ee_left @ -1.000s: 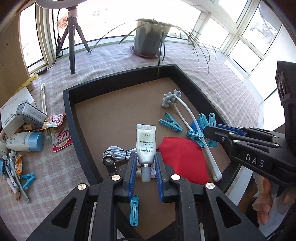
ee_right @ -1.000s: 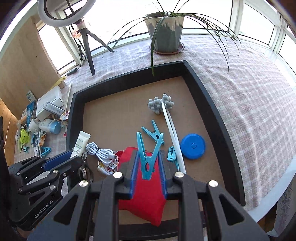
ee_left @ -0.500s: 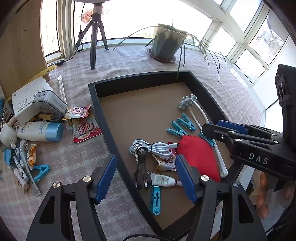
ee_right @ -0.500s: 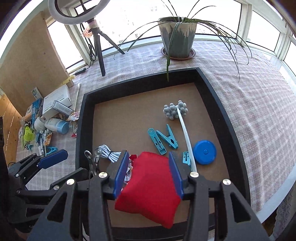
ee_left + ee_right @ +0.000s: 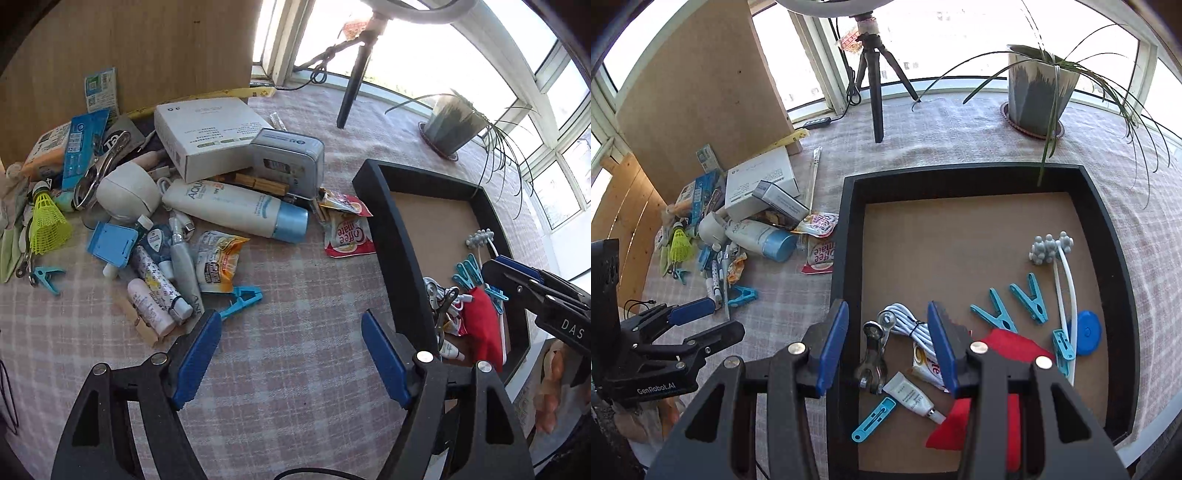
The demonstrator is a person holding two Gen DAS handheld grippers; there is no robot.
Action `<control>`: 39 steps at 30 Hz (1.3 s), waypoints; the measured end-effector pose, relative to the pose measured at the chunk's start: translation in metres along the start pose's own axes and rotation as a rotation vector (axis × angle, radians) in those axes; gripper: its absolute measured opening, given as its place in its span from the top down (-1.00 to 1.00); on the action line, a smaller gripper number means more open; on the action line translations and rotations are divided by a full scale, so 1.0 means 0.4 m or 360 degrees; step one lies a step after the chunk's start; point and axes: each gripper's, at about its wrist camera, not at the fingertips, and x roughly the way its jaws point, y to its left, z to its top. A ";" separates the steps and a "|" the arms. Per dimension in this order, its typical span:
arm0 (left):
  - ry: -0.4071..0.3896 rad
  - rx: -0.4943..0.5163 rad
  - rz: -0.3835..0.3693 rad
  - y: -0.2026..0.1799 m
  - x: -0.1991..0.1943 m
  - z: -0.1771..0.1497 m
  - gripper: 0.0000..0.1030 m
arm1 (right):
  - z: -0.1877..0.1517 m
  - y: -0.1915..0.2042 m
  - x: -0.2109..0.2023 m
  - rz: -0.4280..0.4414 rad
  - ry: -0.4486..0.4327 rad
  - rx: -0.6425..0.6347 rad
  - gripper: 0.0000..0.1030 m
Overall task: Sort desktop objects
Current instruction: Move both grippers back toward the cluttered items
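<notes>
A black tray (image 5: 849,236) with a brown floor holds a white tube (image 5: 913,398), a red cloth (image 5: 1008,345), a coiled white cable (image 5: 908,323), nail clippers (image 5: 873,354), blue clothespins (image 5: 995,314), a blue round case (image 5: 1086,332) and a white massager (image 5: 1063,273). My left gripper (image 5: 291,354) is open and empty over the checked cloth left of the tray (image 5: 391,236). My right gripper (image 5: 886,343) is open and empty above the tray's front left part. A pile of loose objects lies at the left, with a blue clothespin (image 5: 240,299) nearest my left gripper.
The pile holds a lotion bottle (image 5: 236,210), a white box (image 5: 207,136), a grey tin (image 5: 284,162), snack packets (image 5: 345,230), small tubes (image 5: 162,291) and a shuttlecock (image 5: 46,218). A wooden board (image 5: 698,96), a tripod (image 5: 873,85) and a potted plant (image 5: 1039,88) stand behind.
My left gripper let go of the white tube in the tray, opened and swung left toward the pile. My right gripper released its blue clothespin, opened and pulled back to the left.
</notes>
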 end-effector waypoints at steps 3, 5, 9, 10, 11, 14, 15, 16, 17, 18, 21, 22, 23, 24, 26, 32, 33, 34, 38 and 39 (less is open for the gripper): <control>-0.0040 -0.0127 0.0046 0.096 -0.014 0.010 -0.47 | 0.015 0.066 0.010 0.0042 0.0005 -0.0107 0.15; -0.0086 -0.0173 0.0121 0.149 -0.027 0.013 -0.47 | 0.024 0.108 0.017 0.0052 0.0012 -0.0171 0.15; -0.0097 -0.0280 0.0181 0.253 -0.040 0.010 -0.47 | 0.040 0.184 0.041 0.0092 0.0048 -0.0285 0.15; -0.0096 -0.0314 0.0175 0.276 -0.043 0.007 -0.47 | 0.041 0.202 0.048 0.0098 0.0061 -0.0311 0.15; -0.0098 -0.0344 0.0176 0.295 -0.046 0.003 -0.47 | 0.041 0.220 0.055 0.0104 0.0071 -0.0334 0.15; -0.0093 -0.0384 0.0201 0.332 -0.047 -0.010 -0.47 | 0.041 0.270 0.081 0.0121 0.0106 -0.0409 0.15; -0.0089 -0.0396 0.0207 0.340 -0.045 -0.014 -0.47 | 0.041 0.283 0.092 0.0131 0.0120 -0.0424 0.15; -0.0087 -0.0410 0.0203 0.348 -0.044 -0.018 -0.46 | 0.040 0.295 0.103 0.0141 0.0135 -0.0437 0.15; -0.0085 -0.0426 0.0191 0.353 -0.042 -0.020 -0.47 | 0.040 0.308 0.116 0.0156 0.0151 -0.0454 0.15; -0.0077 -0.0436 0.0173 0.356 -0.037 -0.022 -0.47 | 0.038 0.319 0.130 0.0168 0.0170 -0.0469 0.15; -0.0054 -0.0439 0.0141 0.353 -0.019 -0.021 -0.45 | 0.030 0.349 0.175 0.0204 0.0248 -0.0500 0.15; -0.0047 -0.0438 0.0133 0.351 -0.012 -0.019 -0.44 | 0.027 0.359 0.187 0.0221 0.0264 -0.0517 0.16; -0.0036 -0.0437 0.0128 0.350 -0.005 -0.018 -0.40 | 0.024 0.370 0.198 0.0231 0.0278 -0.0541 0.16; -0.0027 -0.0444 0.0130 0.351 0.003 -0.017 -0.37 | 0.021 0.379 0.209 0.0236 0.0292 -0.0567 0.16; -0.0002 -0.0464 0.0118 0.353 0.021 -0.015 -0.31 | 0.015 0.396 0.232 0.0240 0.0323 -0.0617 0.16; 0.0046 -0.0481 0.0128 0.353 0.064 -0.018 -0.20 | -0.009 0.435 0.288 0.0184 0.0366 -0.0793 0.16; 0.0055 -0.0478 0.0136 0.352 0.071 -0.017 -0.18 | -0.011 0.437 0.296 0.0184 0.0375 -0.0806 0.16; 0.0060 -0.0474 0.0142 0.350 0.076 -0.018 -0.15 | -0.013 0.438 0.304 0.0186 0.0385 -0.0814 0.16; 0.0060 -0.0446 0.0165 0.344 0.089 -0.019 -0.15 | -0.016 0.442 0.333 0.0180 0.0403 -0.0834 0.16; 0.0059 -0.0450 0.0165 0.344 0.089 -0.019 -0.16 | -0.016 0.444 0.339 0.0182 0.0409 -0.0844 0.16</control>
